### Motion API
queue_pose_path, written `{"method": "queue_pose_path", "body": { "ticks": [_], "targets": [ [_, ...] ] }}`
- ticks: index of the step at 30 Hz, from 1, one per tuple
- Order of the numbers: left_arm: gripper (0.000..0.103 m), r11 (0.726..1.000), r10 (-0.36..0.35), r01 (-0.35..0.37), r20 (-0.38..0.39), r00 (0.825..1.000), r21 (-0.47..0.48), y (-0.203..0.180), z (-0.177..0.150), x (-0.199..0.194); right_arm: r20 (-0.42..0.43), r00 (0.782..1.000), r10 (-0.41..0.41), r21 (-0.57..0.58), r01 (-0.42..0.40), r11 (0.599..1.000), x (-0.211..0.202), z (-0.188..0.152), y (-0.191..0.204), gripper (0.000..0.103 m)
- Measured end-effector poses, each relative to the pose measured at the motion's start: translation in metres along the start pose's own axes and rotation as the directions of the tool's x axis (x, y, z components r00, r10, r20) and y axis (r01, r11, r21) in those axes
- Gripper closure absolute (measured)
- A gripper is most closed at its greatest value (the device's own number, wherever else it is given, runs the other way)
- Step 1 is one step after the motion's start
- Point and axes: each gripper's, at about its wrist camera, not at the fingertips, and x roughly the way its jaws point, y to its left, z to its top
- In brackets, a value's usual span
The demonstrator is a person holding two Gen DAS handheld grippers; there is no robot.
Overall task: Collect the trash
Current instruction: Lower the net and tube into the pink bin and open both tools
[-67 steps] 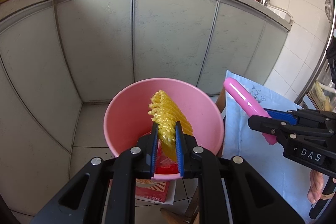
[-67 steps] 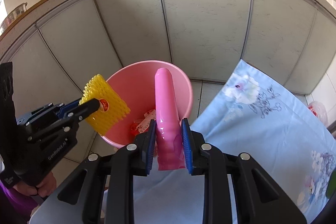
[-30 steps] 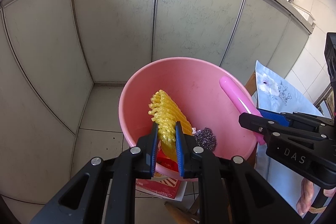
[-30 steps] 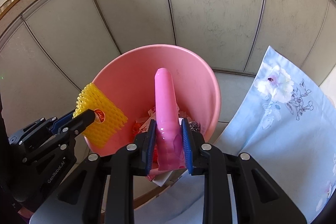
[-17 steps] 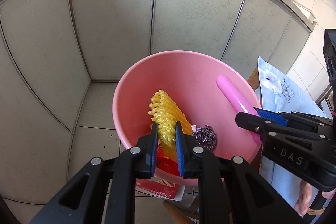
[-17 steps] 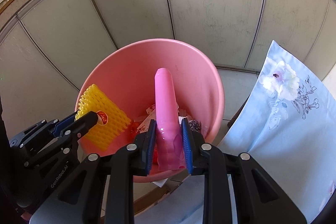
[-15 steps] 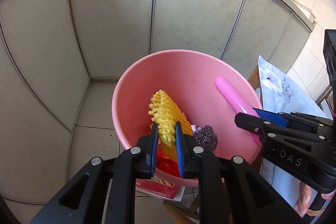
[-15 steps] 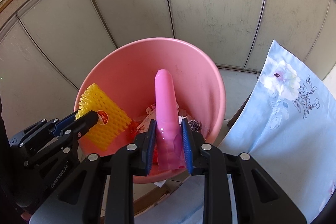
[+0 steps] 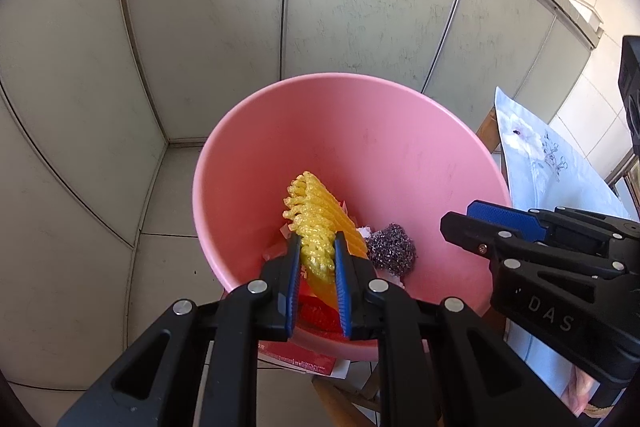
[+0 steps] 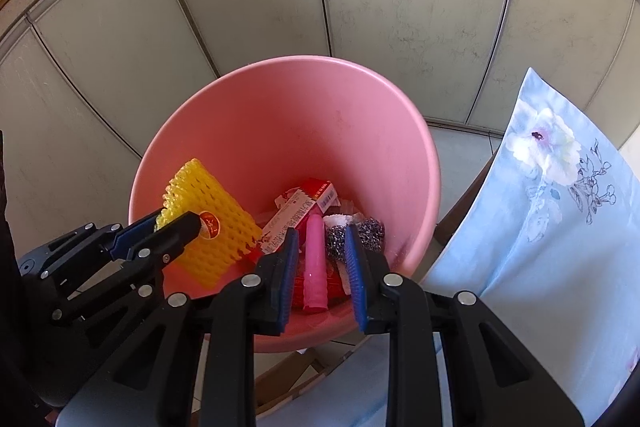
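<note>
Left claw [image 9: 317,259] clamped on yellow foam net [image 9: 316,223] inside pink bin [image 9: 400,131] mouth, long axis tilted up-and-away; right claw [image 10: 322,259] parted, empty, above pink tube [image 10: 314,259] lying in bin.

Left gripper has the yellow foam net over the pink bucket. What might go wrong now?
The yellow foam mesh net, clamped in the left gripper, hangs near the pink plastic bucket's left rim. If it is released here, it might catch the edge or fall outside. The open right gripper is close beside it, so the two may collide.
</note>
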Motion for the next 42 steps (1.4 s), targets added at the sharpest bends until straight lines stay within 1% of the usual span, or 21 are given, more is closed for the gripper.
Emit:
{"method": "queue_pose_path", "body": {
  "ticks": [9, 16, 20, 31, 33, 38, 42],
  "targets": [
    [0.088, 1.000, -0.001, 0.001, -0.005, 1.000, 0.002, -0.001, 0.000, 0.003, 0.001, 1.000, 0.000, 0.001, 0.000, 1.000, -0.001, 0.000, 0.000, 0.079],
    [0.081, 1.000, -0.002, 0.002, -0.004, 1.000, -0.001, 0.001, -0.001, 0.003, 0.003, 1.000, 0.001, 0.013, -0.001, 1.000, -0.002, -0.003, -0.005, 0.078],
    [0.074, 1.000, -0.005, 0.005, -0.012, 1.000, -0.011, 0.003, 0.000, 0.003, 0.005, 1.000, 0.004, 0.015, -0.004, 1.000, -0.003, -0.004, -0.005, 0.078],
    [0.071, 1.000, -0.020, 0.019, -0.021, 1.000, -0.022, 0.007, 0.002, 0.002, 0.013, 1.000, 0.020, 0.026, -0.020, 0.999, -0.005, -0.007, -0.009, 0.078],
    [0.067, 1.000, -0.024, 0.024, -0.020, 1.000, -0.020, 0.008, 0.003, 0.002, 0.012, 0.999, 0.030, 0.030, -0.030, 0.999, -0.006, -0.007, -0.010, 0.078],
    [0.052, 0.999, -0.034, 0.034, -0.008, 0.999, -0.013, 0.006, 0.003, -0.001, 0.009, 0.999, 0.051, 0.034, -0.051, 0.998, -0.008, -0.006, -0.012, 0.078],
    [0.052, 0.999, -0.036, 0.036, -0.004, 0.999, -0.023, 0.006, 0.004, -0.003, 0.010, 0.999, 0.054, 0.028, -0.054, 0.998, -0.011, -0.007, -0.012, 0.077]
  ]
}}
